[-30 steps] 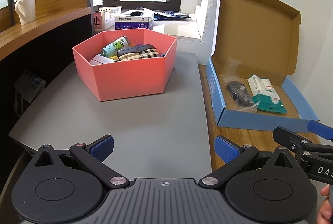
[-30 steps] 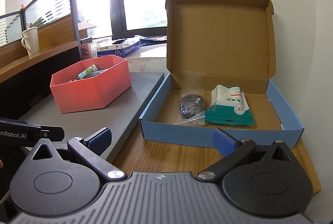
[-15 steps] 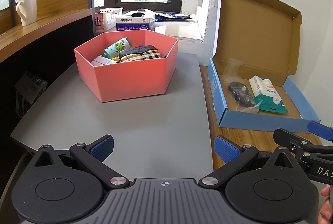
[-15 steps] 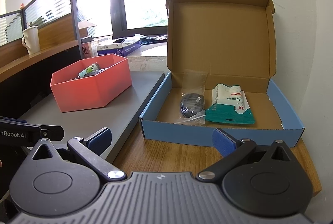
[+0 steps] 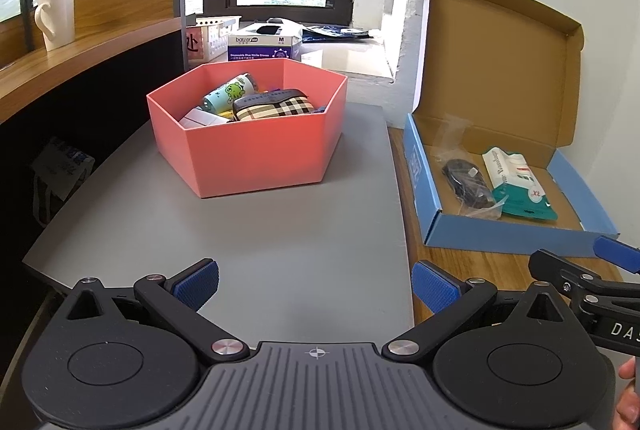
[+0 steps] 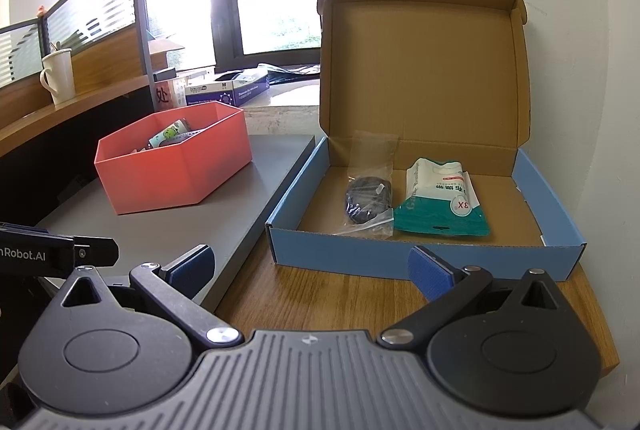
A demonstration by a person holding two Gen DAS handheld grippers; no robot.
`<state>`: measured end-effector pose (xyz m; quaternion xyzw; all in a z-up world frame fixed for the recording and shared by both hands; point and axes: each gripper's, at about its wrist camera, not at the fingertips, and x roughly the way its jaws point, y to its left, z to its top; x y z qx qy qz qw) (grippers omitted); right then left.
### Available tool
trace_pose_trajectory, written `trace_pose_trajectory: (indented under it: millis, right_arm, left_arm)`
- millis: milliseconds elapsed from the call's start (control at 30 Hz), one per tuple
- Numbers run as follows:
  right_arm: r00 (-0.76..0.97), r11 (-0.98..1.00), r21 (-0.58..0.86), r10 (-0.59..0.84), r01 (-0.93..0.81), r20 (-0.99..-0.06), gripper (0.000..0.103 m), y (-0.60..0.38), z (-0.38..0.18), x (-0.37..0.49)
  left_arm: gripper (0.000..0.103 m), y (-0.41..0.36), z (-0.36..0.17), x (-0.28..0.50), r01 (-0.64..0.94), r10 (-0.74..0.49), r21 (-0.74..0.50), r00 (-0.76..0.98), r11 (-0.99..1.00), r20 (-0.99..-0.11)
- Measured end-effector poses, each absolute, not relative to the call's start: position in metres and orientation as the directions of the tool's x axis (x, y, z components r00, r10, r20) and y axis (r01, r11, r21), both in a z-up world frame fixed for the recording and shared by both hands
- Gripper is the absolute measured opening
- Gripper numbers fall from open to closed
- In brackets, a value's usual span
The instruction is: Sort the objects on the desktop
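Observation:
A salmon hexagonal box (image 5: 256,150) (image 6: 172,174) stands on the grey desk and holds a plaid pouch (image 5: 276,106), a frog-print can (image 5: 228,94) and a white item. To its right lies an open cardboard box with blue walls (image 5: 500,230) (image 6: 360,258); inside are a bagged black object (image 6: 368,198) (image 5: 468,186) and a green-white packet (image 6: 440,202) (image 5: 520,186). My left gripper (image 5: 316,288) is open over the grey desk's near part, holding nothing. My right gripper (image 6: 312,270) is open in front of the cardboard box, also holding nothing.
A white mug (image 5: 56,16) stands on the wooden ledge at left. A glove box (image 5: 264,46) and papers sit on the sill behind. The grey desk (image 5: 260,230) meets a wooden top (image 6: 340,294) at right. A white wall rises behind the cardboard lid.
Both views shift only slightly; the left camera has eased a little back and up. Both grippers stay open and nothing on the desk has moved.

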<state>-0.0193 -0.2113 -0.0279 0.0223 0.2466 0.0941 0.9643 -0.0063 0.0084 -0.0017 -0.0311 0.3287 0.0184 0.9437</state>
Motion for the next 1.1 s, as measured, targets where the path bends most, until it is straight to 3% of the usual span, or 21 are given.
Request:
trace_pose_trajectory:
  millis: [1100]
  right_arm:
    - [0.846,0.978,0.102,0.21,-0.184,-0.49,0.103,-0.217,-0.035,-0.002]
  left_arm:
    - [0.103,0.023,0.003,0.002,-0.085,0.048,-0.032,0.79,0.996,-0.611]
